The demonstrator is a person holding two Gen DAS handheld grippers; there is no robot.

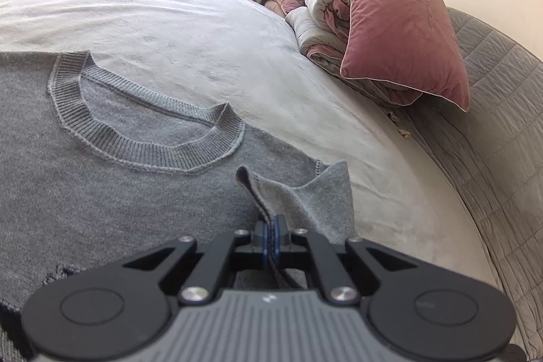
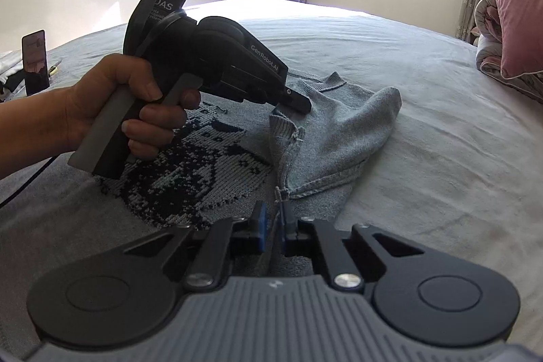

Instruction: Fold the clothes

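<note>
Blue pads of the left gripper (image 1: 271, 228) sit pressed together on a raised fold of the grey sweater (image 1: 112, 192), near its shoulder edge; cloth stands up in a ridge just ahead of the fingers. Lower sweater is cut off by the gripper body, and its bottom left corner shows only a dark patch, hard to make out. Ribbed collar (image 1: 135, 124) lies flat on the pale bedsheet (image 1: 210, 33).

From the right wrist view, the right gripper (image 2: 273, 223) has a narrow gap between its blue pads (image 2: 260, 226), with a seam of the sweater (image 2: 339, 138) running up between them; whether they actually pinch it, cannot tell. Sleeve is folded over the body. Knitted dark pattern (image 2: 200, 172) is partly hidden behind the left hand (image 2: 112, 111), which grips the other tool's handle. That tool's tip touches the sweater near the collar.

Pink pillow (image 1: 404, 22) leans on rolled bedding (image 1: 322, 16) at the bed edge. Phone (image 2: 34, 61) stands upright far left, screen unreadable.
</note>
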